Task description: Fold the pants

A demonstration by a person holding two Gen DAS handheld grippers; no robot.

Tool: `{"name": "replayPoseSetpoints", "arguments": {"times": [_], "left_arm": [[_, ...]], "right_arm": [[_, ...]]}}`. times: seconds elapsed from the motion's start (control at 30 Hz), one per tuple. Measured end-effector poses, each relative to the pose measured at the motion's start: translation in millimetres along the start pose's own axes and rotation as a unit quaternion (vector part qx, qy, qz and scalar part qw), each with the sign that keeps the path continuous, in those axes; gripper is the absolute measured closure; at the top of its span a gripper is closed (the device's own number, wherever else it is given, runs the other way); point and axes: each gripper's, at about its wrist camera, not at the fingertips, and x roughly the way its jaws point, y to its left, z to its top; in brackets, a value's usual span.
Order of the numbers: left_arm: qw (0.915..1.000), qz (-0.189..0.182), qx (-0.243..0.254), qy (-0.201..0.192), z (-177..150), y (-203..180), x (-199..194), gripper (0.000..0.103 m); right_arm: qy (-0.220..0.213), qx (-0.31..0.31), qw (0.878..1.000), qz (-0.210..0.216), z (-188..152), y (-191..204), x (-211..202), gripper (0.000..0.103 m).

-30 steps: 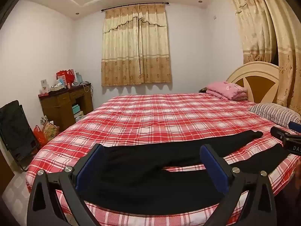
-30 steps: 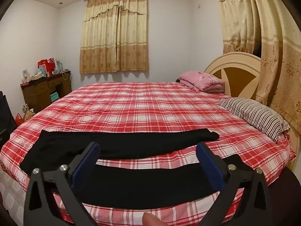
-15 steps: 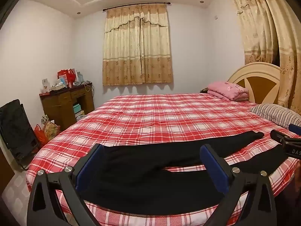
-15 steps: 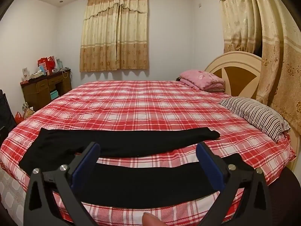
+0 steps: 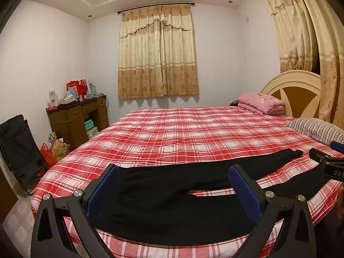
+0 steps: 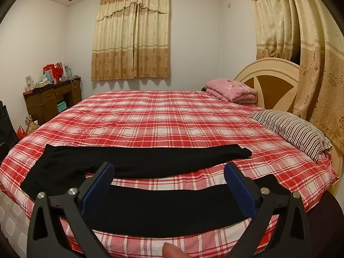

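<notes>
On the plaid bed (image 6: 172,116), black pants (image 6: 150,161) lie sideways, legs rightward; 2 grippers gape.

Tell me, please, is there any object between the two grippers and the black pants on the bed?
Nothing visible is. The black fabric pants lie flat on the red plaid bedcover, right ahead of the open left gripper and open right gripper. The striped pillow lies off to the side.

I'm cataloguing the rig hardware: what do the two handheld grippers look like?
Both look alike. The left gripper has a black frame of triangular cut-out arms with silver bolts, and flat blue ribbed pads on its fingers. The right gripper matches; seen from the left wrist camera, its black side carries white letters "DAS", cut off at the edge. No cables or sleeves show.
</notes>
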Motion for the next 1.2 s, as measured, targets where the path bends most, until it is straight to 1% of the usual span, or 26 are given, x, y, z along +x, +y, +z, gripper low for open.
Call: {"name": "replayPoseSetpoints", "arguments": {"times": [1.2], "left_arm": [[1.0, 0.007, 0.004, 0.001, -4.5, -2.1, 3.3, 0.001]], "right_arm": [[0.002, -0.001, 1.0, 0.0, -0.9, 0.4, 0.5, 0.0]]}}
